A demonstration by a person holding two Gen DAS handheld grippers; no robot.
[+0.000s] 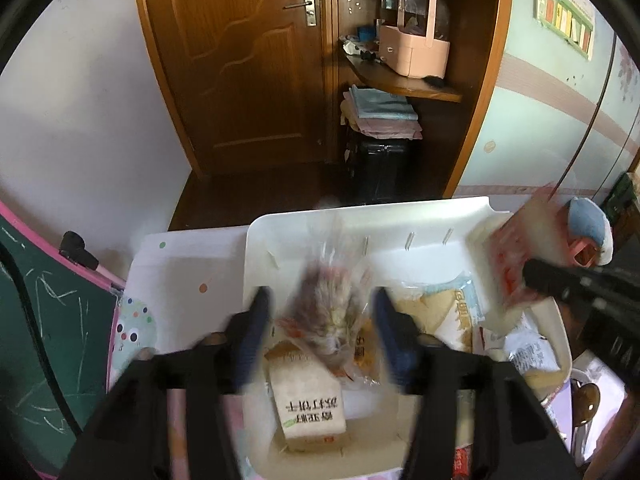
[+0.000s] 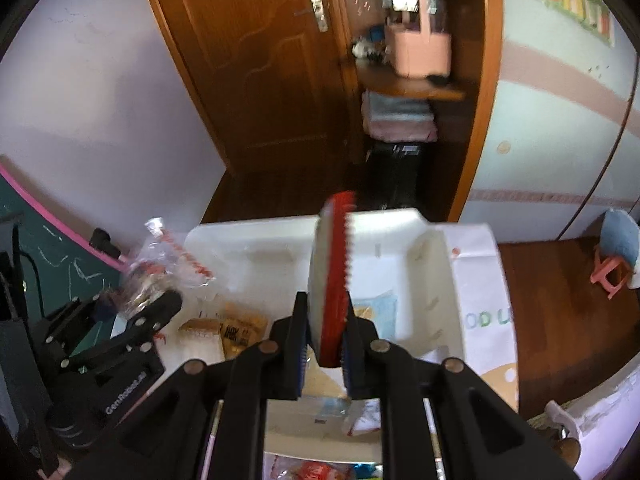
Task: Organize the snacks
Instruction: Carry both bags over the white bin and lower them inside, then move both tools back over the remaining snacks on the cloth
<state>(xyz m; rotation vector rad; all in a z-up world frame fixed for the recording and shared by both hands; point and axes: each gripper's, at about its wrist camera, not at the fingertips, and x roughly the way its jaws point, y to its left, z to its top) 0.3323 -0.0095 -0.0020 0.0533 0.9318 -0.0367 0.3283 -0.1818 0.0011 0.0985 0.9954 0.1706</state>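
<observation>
The left gripper [image 1: 320,316] has its fingers [image 1: 252,336] apart; a clear snack bag [image 1: 332,304] sits between them, and the pads do not press it. It is over the white bin [image 1: 360,220], above a beige cracker pack [image 1: 308,404] lying inside. The right gripper [image 2: 326,344] is clamped on a flat red packet [image 2: 334,276], held upright over the same bin. Behind stands a brown door [image 1: 240,60].

Wooden door [image 1: 240,64], pink organiser [image 1: 414,46], green chalkboard [image 1: 52,344].
</observation>
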